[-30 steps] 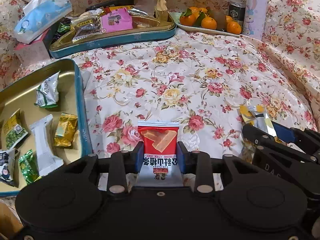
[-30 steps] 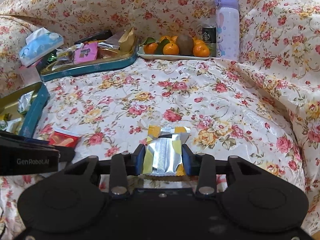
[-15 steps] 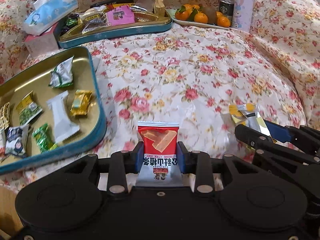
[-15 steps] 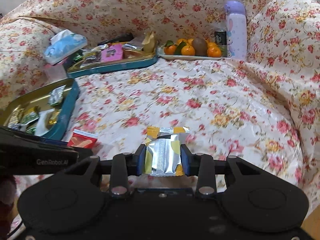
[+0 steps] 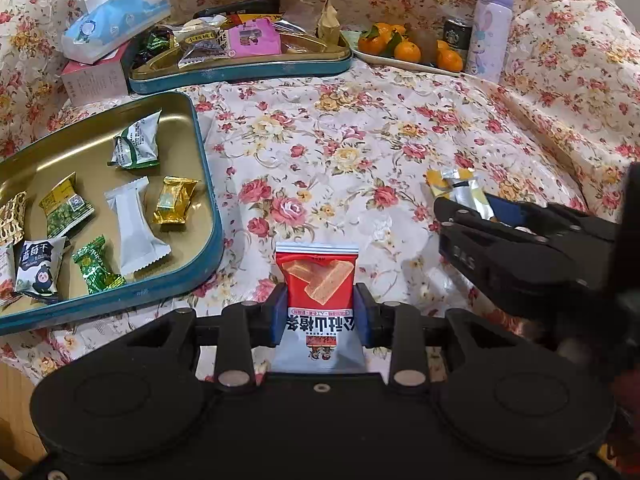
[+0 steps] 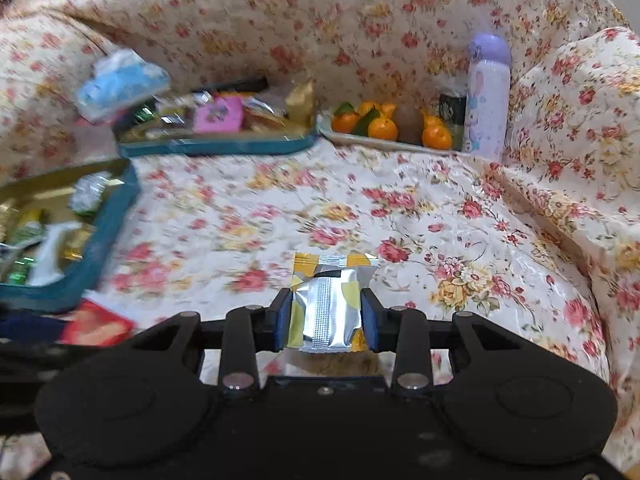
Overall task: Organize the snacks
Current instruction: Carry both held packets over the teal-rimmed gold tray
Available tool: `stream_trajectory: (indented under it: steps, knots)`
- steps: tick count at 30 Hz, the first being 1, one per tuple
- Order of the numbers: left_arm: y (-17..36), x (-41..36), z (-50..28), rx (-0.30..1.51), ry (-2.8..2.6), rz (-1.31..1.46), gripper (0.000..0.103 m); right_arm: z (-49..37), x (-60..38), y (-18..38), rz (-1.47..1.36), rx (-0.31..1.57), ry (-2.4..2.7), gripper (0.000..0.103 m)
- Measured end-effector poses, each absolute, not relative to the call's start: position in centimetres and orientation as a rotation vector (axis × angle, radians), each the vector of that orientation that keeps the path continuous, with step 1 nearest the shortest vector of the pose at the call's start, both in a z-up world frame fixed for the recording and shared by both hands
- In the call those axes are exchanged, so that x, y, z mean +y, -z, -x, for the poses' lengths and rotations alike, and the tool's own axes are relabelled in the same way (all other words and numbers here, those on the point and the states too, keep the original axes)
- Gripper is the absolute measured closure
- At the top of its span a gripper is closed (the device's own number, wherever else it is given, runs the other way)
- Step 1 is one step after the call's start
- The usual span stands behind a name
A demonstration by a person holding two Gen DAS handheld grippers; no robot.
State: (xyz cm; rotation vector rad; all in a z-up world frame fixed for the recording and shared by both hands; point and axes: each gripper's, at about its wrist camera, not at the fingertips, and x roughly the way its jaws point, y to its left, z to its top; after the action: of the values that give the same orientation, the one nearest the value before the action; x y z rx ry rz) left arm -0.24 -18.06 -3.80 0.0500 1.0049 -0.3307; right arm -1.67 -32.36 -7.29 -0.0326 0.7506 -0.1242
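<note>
Left gripper (image 5: pixel 320 312): clamped on a red packet (image 5: pixel 318 280), blue pads pressing both side edges, packet upright with its printed text upside down toward the camera. Held above the floral cloth (image 5: pixel 360 140), just right of the near tin (image 5: pixel 208 200).

Right gripper (image 6: pixel 326 320): pinching a silver-and-yellow packet (image 6: pixel 328 300) by its sides, crimped top edge pointing away, above the cloth near the middle. Seen too in the left view, to the right of the red packet and apart from it, its packet (image 5: pixel 460 188) sticking out past the black fingers.

Near tin: gold inside, teal rim, lying on the cloth at the left. Inside, several wrapped snacks lying loose and apart: a white bar (image 5: pixel 134 224), a gold candy (image 5: pixel 174 200) just right of it, a green-and-white pouch (image 5: pixel 138 144) farther back, a green candy (image 5: pixel 96 266) at the front, plus more at the left edge, partly cut off.

Far tin (image 5: pixel 240 72): at the back, heaped with mixed wrappers, a pink packet (image 5: pixel 256 38) on top. Tissue pack (image 5: pixel 116 18) to its left, resting on a box. Plate of oranges (image 5: pixel 408 50) to its right, then a dark can (image 5: pixel 456 36) and a lilac bottle (image 5: pixel 490 28) standing upright, side by side.

Left part of the right view blurred.
</note>
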Motion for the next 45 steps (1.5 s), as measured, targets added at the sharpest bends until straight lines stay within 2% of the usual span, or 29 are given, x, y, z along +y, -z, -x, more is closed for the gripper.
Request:
stream_trajectory:
  steps: [12,15,25,37,45]
  knots:
    - [5.0,-18.4,-0.6,1.047,0.334,-0.051,0.061,1.2,-32.7,8.6,0.055,0.749,0.131,0.060]
    - [4.6,-18.4,-0.4,1.035,0.340,-0.059,0.061,1.3,-33.0,8.3,0.023,0.766,0.103,0.067]
    - [3.0,-17.0,1.9,1.012,0.341,-0.088,0.061,6.2,-31.2,5.3,-0.038,0.780,-0.032,0.067]
    - [4.1,-12.4,5.9,1.075,0.258,-0.073,0.061,11.8,-25.8,5.2,-0.049,0.904,-0.220,0.067]
    - [3.1,-8.4,6.3,1.065,0.177,-0.022,0.061,11.9,-22.2,4.5,-0.039,0.948,-0.363,0.067]
